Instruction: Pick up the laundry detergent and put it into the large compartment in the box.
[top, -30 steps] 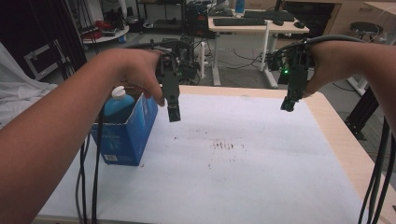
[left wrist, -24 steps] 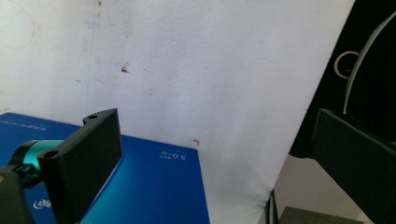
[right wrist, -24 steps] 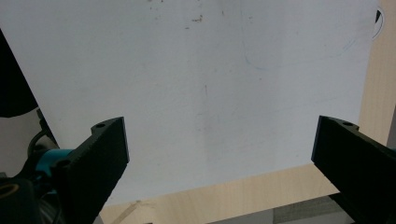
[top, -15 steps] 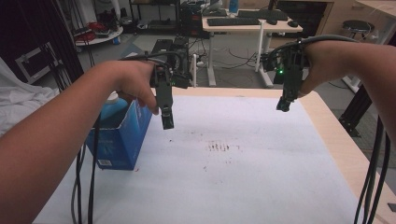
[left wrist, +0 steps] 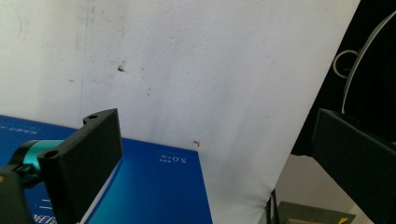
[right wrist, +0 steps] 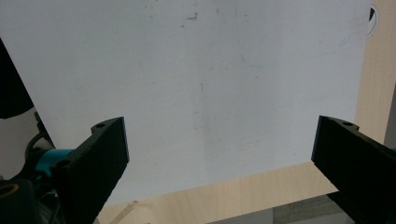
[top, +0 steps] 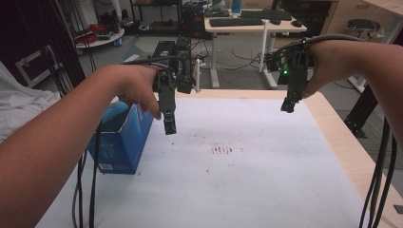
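Even, soft indoor light falls on the white tabletop point(top: 247, 180), which looks bright without harsh glare; shadows under the arms are faint and diffuse. The room beyond the fingers is dimmer, and the far left corner goes nearly black. The high view is slightly soft, and the near forearms are blurred. In both gripper views the black fingers point(right wrist: 100, 163) close to the lens are underexposed, showing little surface detail, while the paper beyond them is sharper.

Box point(top: 124, 137) on table's point(top: 266, 190) left edge
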Demonstrator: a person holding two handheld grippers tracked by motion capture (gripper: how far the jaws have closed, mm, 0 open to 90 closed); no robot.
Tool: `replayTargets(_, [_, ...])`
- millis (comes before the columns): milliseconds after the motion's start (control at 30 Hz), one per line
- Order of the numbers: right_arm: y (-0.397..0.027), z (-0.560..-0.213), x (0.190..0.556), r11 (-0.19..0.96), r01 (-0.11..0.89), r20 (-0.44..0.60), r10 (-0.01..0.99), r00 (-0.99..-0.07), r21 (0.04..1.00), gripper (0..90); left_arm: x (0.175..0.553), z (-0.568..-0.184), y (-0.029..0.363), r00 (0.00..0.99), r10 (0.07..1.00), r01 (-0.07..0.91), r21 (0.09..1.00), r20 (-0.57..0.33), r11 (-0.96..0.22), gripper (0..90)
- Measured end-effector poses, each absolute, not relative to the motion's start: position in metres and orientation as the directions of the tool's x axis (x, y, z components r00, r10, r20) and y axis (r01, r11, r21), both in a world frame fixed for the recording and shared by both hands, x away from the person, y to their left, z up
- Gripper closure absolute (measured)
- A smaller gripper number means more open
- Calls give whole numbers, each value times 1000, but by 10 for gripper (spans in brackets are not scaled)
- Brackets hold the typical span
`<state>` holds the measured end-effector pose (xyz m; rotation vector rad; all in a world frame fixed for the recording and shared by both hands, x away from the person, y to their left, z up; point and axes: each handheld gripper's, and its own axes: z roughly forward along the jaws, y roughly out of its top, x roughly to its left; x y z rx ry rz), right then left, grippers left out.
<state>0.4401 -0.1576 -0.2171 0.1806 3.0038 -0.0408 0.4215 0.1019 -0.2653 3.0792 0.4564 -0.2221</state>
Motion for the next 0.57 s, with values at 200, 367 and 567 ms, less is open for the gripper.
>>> replayTargets(200, [-157, -217, 440, 994, 112, -134, 109, -985, -18, 30, 422, -266, 103, 948, 284, 286, -6, -142, -958, 25])
replayTargets(367, [-156, -218, 440, 994, 111, -135, 107, -985, -22, 30, 421, -266, 104, 948, 283, 286, -1, -142, -958, 25])
replayTargets(567, [-154, -218, 439, 993, 111, -134, 106, -985, -27, 30, 420, -265, 103, 950, 279, 283, 8, -140, -959, 25])
